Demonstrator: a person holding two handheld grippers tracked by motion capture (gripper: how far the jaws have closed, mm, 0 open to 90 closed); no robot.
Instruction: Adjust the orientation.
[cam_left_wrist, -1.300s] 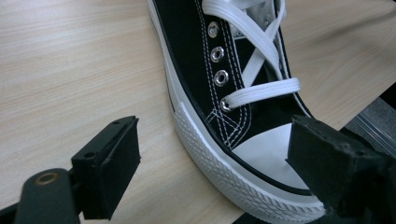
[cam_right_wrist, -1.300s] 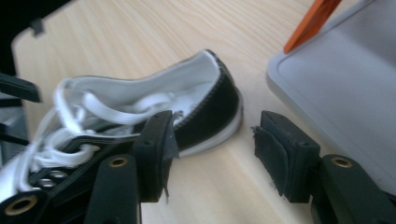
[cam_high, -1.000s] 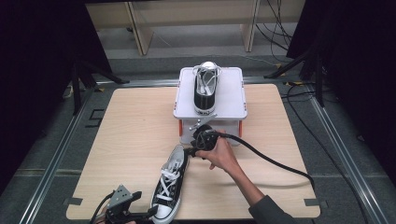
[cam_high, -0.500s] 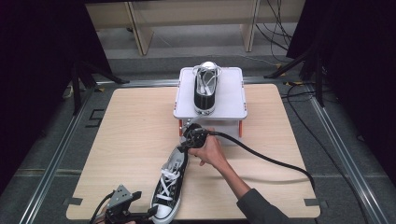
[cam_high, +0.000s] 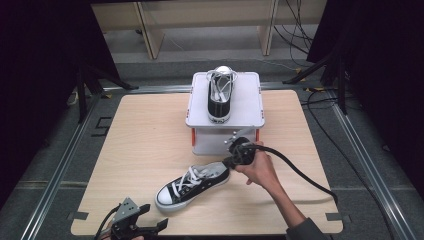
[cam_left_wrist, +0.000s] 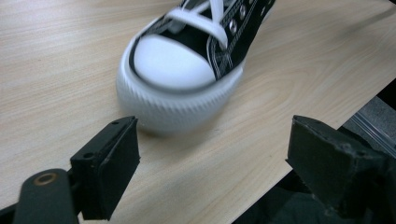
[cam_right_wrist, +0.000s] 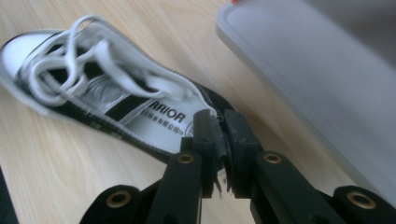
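Left gripper (cam_high: 142, 225) sits at the near edge of the wooden table (cam_high: 140, 150), down in the bottom left corner of the high view, its jaws spread wide with nothing between them; in the left gripper view the white toe cap of the loose shoe (cam_left_wrist: 187, 70) lies just beyond the pads, apart from them. That shoe (cam_high: 192, 184), a black low sneaker with white laces, lies on its sole near the middle of the table, its long axis running diagonally: toe toward the near left, heel toward the far right. At the heel end is the right gripper (cam_high: 231, 161), whose jaws have just been closing and now stand pinched narrow on the back rim of the shoe's heel; the right gripper view shows the two pads (cam_right_wrist: 204, 135) pressed together over the collar fabric (cam_right_wrist: 220, 140). Just past the right hand (cam_high: 260, 167) stands the grey box (cam_high: 250, 107) with a flat white lid, on which a second matching shoe (cam_high: 220, 92) already rests, toe toward the far side. The coming move looks to be a lift of the loose shoe up and away onto that lid beside its mate. What matters is that the box lies directly beyond the gripped heel, so the right hand is by far the nearer one, and the toe would have to swing round behind the heel to match the other shoe.
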